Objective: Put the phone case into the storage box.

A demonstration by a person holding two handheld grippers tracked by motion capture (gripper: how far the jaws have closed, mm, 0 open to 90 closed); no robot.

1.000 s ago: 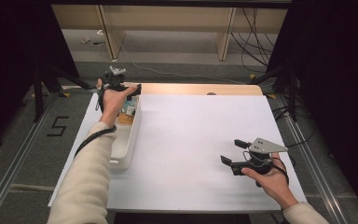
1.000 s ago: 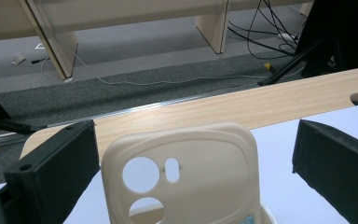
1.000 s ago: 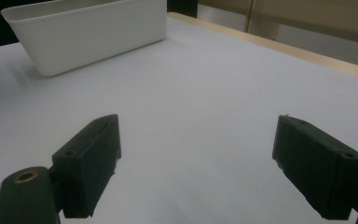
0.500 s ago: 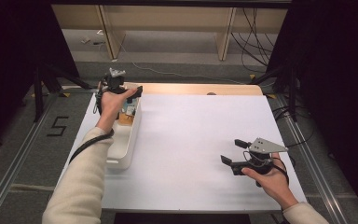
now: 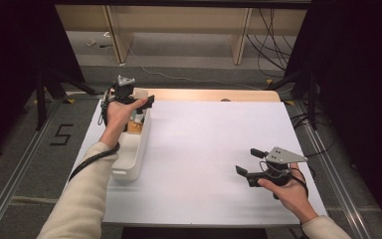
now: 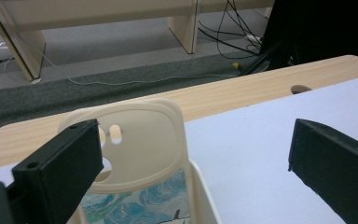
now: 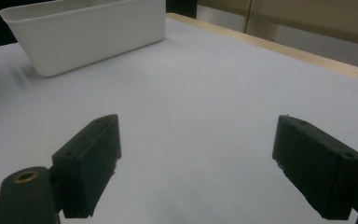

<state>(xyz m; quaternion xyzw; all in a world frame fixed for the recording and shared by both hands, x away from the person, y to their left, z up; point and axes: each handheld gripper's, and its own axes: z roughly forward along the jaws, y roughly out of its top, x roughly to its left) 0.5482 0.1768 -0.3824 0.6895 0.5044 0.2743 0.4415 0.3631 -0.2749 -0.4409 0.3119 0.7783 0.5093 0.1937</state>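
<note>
Object: cream plastic paddle-shaped board (image 6: 137, 140), upright in white bin (image 5: 132, 154); we judge it light, stiff, slippery.
Hold: we'd pinch its top edge.
Left gripper (image 6: 191, 154): wide open, empty.
Right gripper (image 7: 200, 163): wide open, empty.

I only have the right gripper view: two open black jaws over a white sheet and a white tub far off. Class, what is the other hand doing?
Observer: The left gripper is at the far end of the white tub, jaws open.
Operator: Is anything in that tub?
Observer: Yes, a cream packet with a blue-green swirl print stands at that end.
Operator: Is it gripped?
Observer: No, the packet sits between the open jaws, near one of them.
</note>
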